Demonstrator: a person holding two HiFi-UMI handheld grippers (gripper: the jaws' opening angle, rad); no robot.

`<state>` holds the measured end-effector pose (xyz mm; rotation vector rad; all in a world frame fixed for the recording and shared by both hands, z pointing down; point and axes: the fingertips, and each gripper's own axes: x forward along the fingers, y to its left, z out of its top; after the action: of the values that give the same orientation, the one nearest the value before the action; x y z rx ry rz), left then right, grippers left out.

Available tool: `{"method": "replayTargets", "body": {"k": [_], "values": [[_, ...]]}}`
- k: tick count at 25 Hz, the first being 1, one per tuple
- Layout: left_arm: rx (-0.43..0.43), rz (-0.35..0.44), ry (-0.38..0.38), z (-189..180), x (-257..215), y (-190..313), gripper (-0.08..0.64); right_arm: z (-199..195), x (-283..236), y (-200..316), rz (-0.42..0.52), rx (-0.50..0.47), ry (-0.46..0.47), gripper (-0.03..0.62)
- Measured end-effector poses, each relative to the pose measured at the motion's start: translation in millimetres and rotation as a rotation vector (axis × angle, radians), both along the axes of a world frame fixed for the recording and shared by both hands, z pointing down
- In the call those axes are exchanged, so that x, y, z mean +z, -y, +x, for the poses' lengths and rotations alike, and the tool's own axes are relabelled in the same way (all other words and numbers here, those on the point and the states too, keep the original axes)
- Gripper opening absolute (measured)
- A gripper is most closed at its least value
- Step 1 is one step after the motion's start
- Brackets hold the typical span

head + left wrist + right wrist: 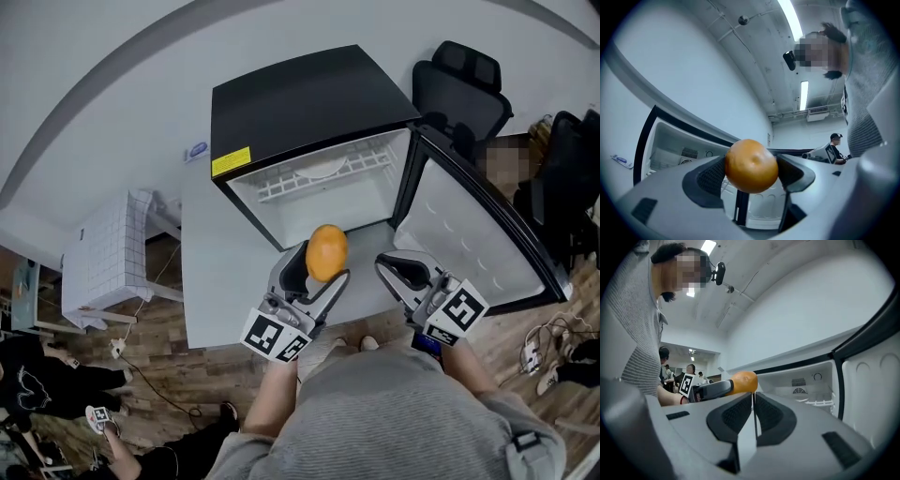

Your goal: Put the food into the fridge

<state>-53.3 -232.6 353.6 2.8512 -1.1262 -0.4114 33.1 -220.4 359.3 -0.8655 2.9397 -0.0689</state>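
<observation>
Left gripper [322, 272] is clamped on the orange [327, 249], jaws pressing both sides. The fruit sits just in front of the open fridge [300, 103], not inside yet. Right gripper [396, 266] has its jaws together, empty, near the open door [469, 234] on the right. Go straight in under the wire shelf [323, 178] and set down far from the lip before letting go; it's round and will likely roll.

The mini fridge [300, 98] stood open at twelve o'clock, with clear room under its white wire shelf [319, 178]. Its door [469, 239] hung wide at two o'clock, walling the right side. The orange [326, 251] in the left gripper [325, 264] sat across the opening's lower edge.
</observation>
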Motion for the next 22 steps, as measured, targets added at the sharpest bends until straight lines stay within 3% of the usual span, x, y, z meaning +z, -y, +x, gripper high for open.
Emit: {"method": "replayTargets", "body": {"k": [8,17,22], "values": [[-0.165,-0.016,0.072,-15,23,65,0.353,4,14,32,-0.012,0.084,-0.032,0.014],[-0.305,-0.021,0.132,-14,32,128,0.353,7,31,50,-0.013,0.083,-0.055,0.014],[-0.386,-0.058,0.212,-17,44,154,0.351,3,37,66,-0.001,0.076,-0.07,0.014]]}}
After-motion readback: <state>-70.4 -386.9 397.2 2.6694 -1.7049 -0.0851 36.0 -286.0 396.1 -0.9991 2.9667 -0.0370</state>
